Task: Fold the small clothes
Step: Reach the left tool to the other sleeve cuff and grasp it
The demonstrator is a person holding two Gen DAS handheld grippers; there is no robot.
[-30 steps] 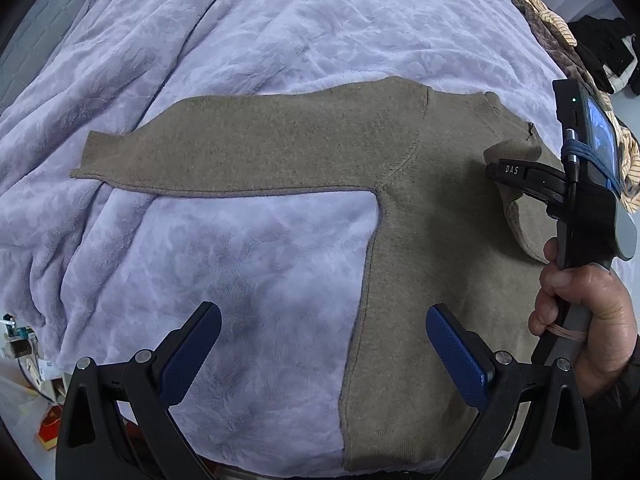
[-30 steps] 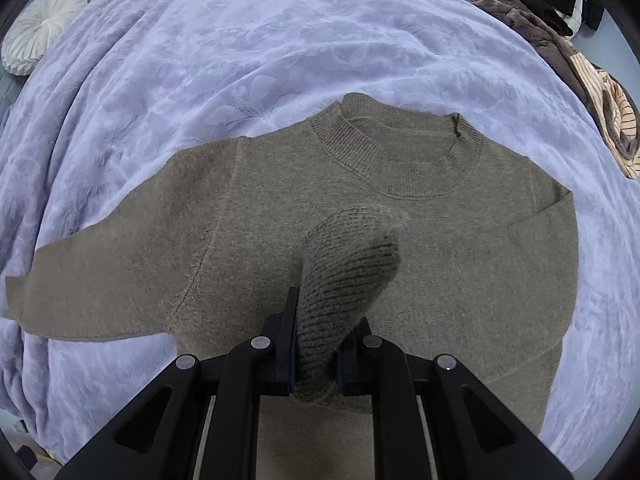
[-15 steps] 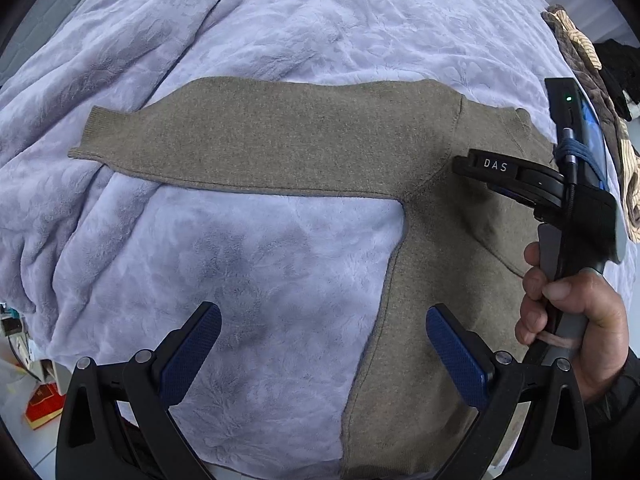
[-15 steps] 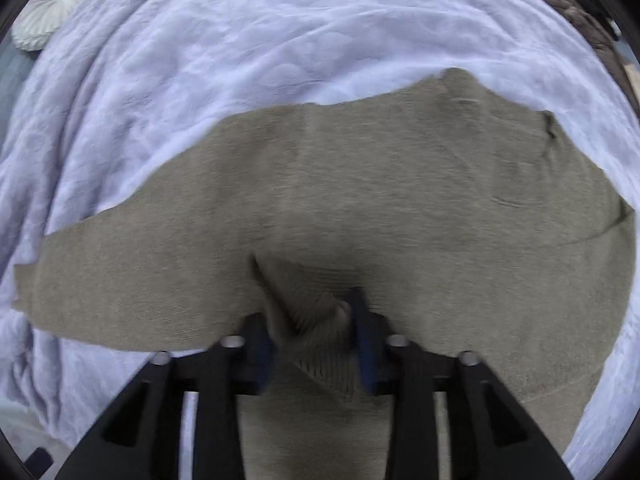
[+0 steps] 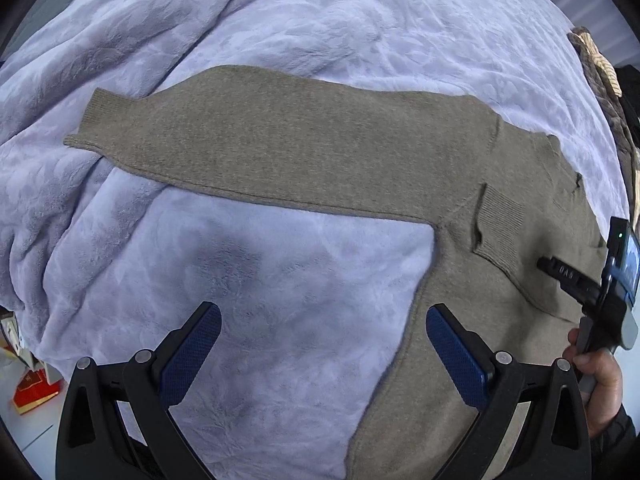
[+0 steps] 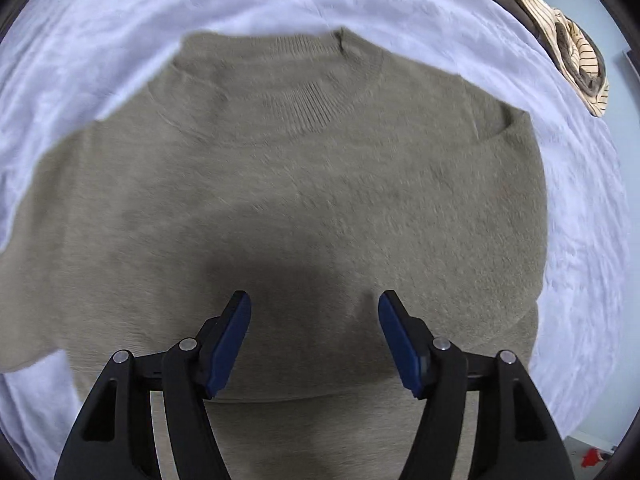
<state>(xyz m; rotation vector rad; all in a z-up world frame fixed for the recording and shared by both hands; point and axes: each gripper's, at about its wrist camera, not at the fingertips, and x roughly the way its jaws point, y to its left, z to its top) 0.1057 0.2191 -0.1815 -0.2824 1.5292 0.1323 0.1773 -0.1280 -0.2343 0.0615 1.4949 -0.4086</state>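
The sweater (image 6: 304, 208) lies flat on the blanket (image 5: 280, 280), one sleeve (image 5: 498, 228) folded across its chest. The right gripper (image 6: 315, 336) hovers over the body, jaws wide, empty. The left gripper (image 5: 322, 350) (also wide, empty) straddles the sweater's side edge. Lettering on the right tool is unreadable

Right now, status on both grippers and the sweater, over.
Left gripper open, hanging over blanket. Right gripper open, empty, above sweater. One sleeve cuff folded onto the body, other sleeve stretched out flat. Nothing in the way.
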